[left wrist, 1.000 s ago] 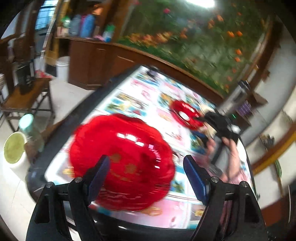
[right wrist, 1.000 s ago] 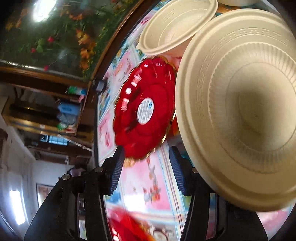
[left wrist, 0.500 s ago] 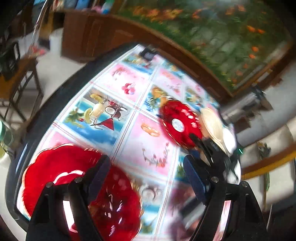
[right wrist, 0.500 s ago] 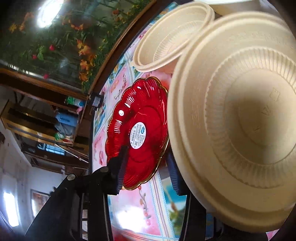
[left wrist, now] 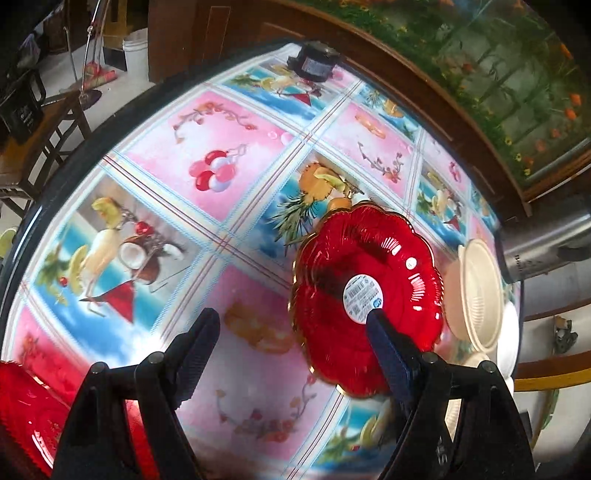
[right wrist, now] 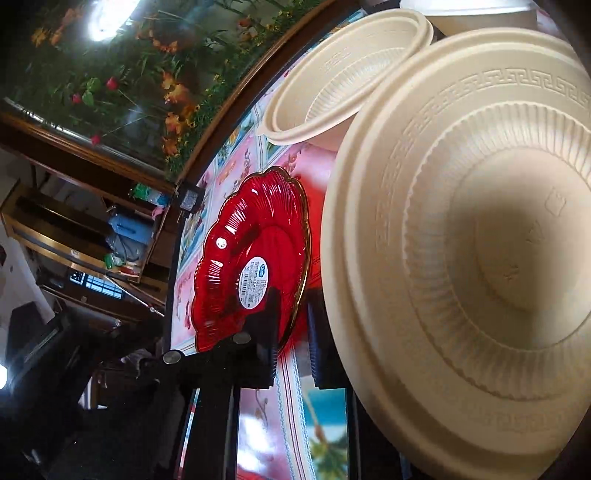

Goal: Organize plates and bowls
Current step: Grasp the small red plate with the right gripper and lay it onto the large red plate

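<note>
The left hand-held gripper [left wrist: 291, 328] is hovering above the worktop [left wrist: 207, 155] with its jaws standing wide apart and nothing between them; its right finger is overlapping the near edge of a red scalloped plate [left wrist: 365, 295] in the left wrist view, though whether it is touching the plate cannot be told. That plate is lying on the fruit-patterned cloth towards the right of the worktop, carrying a round white label [left wrist: 362, 293] at its centre and a thin gold rim; a second red plate [left wrist: 26, 410] is showing at the lower left corner, partly hidden behind the left finger. Cream bowls [left wrist: 480, 291] are sitting just beside the labelled plate on its right, near the worktop's edge; a small dark box [left wrist: 314, 62] is resting at the far edge.

The right hand-held gripper [right wrist: 293, 325] is closing on the rim of the red scalloped plate [right wrist: 255, 258], one finger lying over the plate's face and the other behind its gold edge; whether the plate is off the cloth cannot be told. A large cream plate [right wrist: 480, 258] with a key-pattern border is filling the right of the right wrist view, just beside the red plate; a cream bowl [right wrist: 343, 74] is sitting beyond it, with another cream piece [right wrist: 480, 14] at the top edge.
</note>
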Demonstrator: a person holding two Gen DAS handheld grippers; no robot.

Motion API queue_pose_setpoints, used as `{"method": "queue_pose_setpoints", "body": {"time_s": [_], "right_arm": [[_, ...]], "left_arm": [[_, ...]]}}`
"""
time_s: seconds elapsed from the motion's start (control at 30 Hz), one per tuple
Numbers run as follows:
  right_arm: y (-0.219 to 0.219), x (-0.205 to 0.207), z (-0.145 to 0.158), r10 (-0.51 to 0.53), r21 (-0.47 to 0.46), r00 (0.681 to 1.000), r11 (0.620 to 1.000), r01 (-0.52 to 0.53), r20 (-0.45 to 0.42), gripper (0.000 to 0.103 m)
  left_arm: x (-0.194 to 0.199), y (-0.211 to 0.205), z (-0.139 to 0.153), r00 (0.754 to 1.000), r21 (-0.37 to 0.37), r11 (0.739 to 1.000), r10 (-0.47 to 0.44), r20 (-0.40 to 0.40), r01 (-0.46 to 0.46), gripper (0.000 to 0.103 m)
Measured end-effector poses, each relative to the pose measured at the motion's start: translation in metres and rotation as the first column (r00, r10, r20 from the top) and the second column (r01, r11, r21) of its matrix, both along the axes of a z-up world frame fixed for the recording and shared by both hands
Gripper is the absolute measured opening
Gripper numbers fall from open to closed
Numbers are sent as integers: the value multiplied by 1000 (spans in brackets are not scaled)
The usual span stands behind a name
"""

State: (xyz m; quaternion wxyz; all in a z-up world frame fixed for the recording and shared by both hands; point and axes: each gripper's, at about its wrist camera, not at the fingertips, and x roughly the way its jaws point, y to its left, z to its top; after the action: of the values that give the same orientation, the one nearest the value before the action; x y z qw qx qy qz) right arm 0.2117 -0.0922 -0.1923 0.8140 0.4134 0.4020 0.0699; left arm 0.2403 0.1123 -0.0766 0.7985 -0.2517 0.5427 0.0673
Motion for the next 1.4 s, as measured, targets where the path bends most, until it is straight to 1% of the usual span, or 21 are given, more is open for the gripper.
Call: {"method": "queue_pose_setpoints", "body": {"time_s": [0.17,0.23,0.3,0.33,0.4,0.47,0.53,0.63,0.8,1.03,1.2,1.4], "right_arm": [[0,0,-2,0,27,1000,1000,1,-10,13],[-1,1,-2,0,39,1000,999,0,-14,13],[-2,2,-4,-2,61,1000,998,3,-20,13],[-2,2,-4,-3,68,1000,998,5,-21,13],[0,2,-4,-2,66,1000,998,3,-22,12],[2,2,-3,6,70,1000,998,-5,-22,12],[3,2,-3,6,66,1000,998,-4,-21,12],[3,1,-3,-2,75,1000,997,4,-20,12],[5,1,0,-1,51,1000,999,2,-11,12],[4,-1,5,2,49,1000,999,-2,-5,12],[13,-11,20,33,24,999,999,-34,40,12],[33,-32,45,102,-11,986,995,-101,128,12]], "left_arm": [[12,-5,-15,1000,11,1000,-13,-25,13,79],[15,-7,-18,999,51,999,-14,-30,15,66],[17,-11,-22,997,97,995,-29,-66,35,28],[17,-11,-25,996,101,994,-40,-76,48,26],[15,-14,-22,997,113,992,-46,-59,52,14],[13,-19,-16,997,162,985,-51,-51,59,13],[10,-20,-14,997,174,982,-64,-44,71,12],[8,-18,-16,996,155,985,-73,-45,79,12],[-1,-16,-14,996,144,986,-78,-36,82,11],[-16,-10,-2,996,94,992,-88,-6,88,9],[-35,0,16,995,81,993,-85,48,81,9],[-71,21,43,990,86,994,-79,120,69,9]]}}
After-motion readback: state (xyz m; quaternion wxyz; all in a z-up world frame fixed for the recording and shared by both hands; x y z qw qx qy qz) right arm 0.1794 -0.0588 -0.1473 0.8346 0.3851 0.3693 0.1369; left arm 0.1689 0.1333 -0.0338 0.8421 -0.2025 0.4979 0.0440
